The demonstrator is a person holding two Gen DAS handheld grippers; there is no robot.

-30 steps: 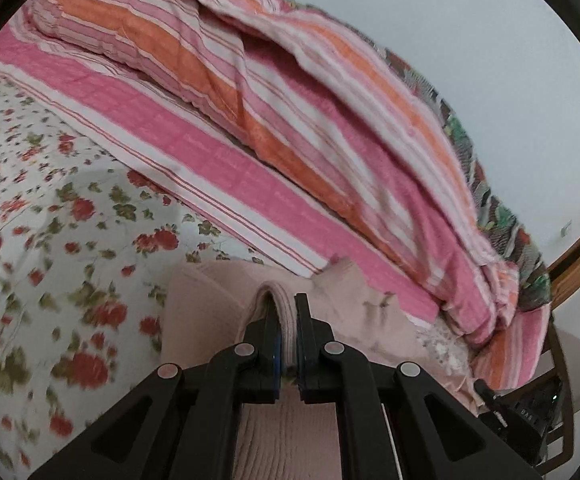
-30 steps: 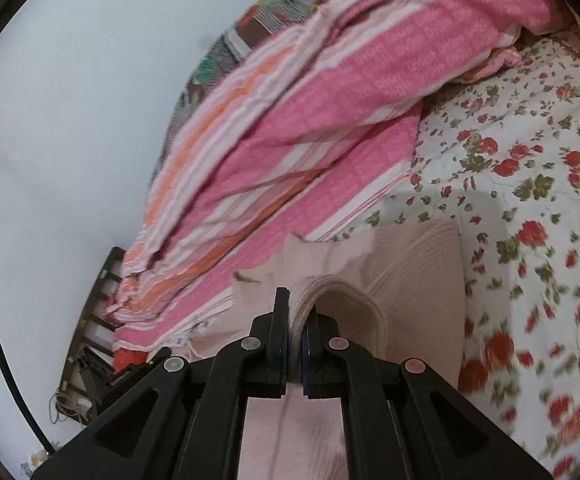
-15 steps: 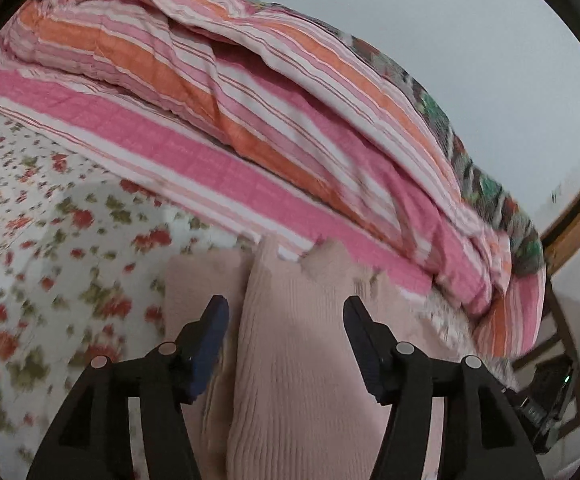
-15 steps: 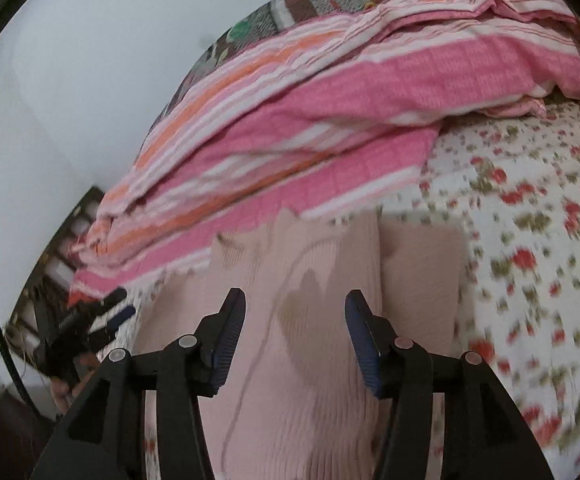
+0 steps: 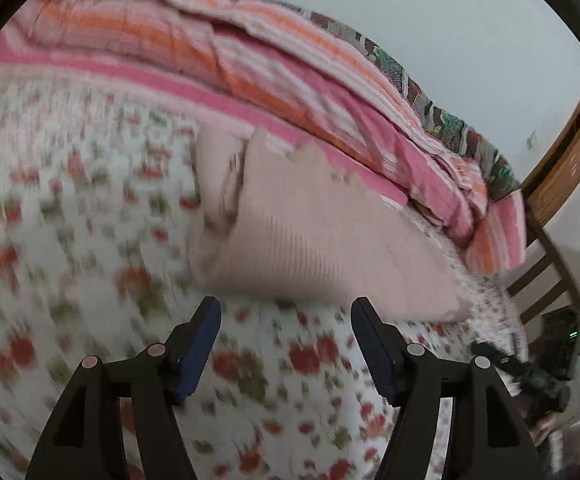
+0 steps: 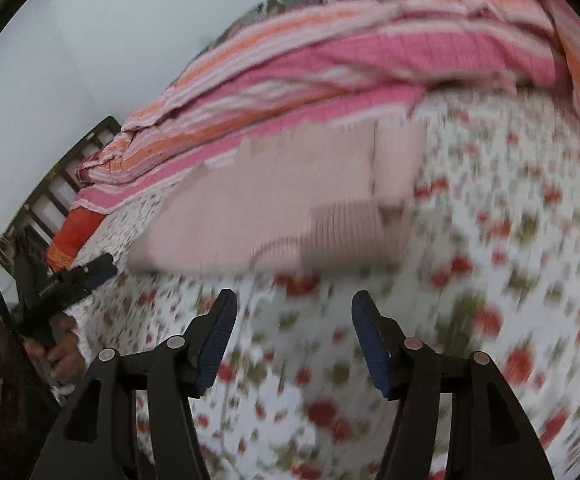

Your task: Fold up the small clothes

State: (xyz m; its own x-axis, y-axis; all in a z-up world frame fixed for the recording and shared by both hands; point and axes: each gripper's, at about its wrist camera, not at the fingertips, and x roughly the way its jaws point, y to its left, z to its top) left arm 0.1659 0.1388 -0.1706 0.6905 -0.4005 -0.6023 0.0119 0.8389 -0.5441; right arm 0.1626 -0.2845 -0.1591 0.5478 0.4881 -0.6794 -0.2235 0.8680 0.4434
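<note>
A folded pale pink knit garment [image 5: 310, 232] lies on the floral bed sheet [image 5: 69, 240], just ahead of both grippers. In the left wrist view my left gripper [image 5: 285, 312] hangs short of the garment's near edge, its jaws opening with only sheet between them. The right wrist view shows the same garment [image 6: 273, 208], blurred by motion. My right gripper [image 6: 294, 306] is also back from it, jaws opening and holding nothing. At the left edge of that view the left gripper [image 6: 69, 280] appears, carried by a hand [image 6: 59, 356].
A pink, orange and white striped quilt [image 5: 290, 76] is heaped along the far side of the bed against a pale wall. A wooden chair [image 5: 546, 248] stands at the right past the bed's end. A dark slatted frame [image 6: 53, 184] shows at the left.
Both grippers were shut on a fold of the pink garment, then let go and opened. Both have since pulled back toward me, leaving the garment lying folded on the sheet.
</note>
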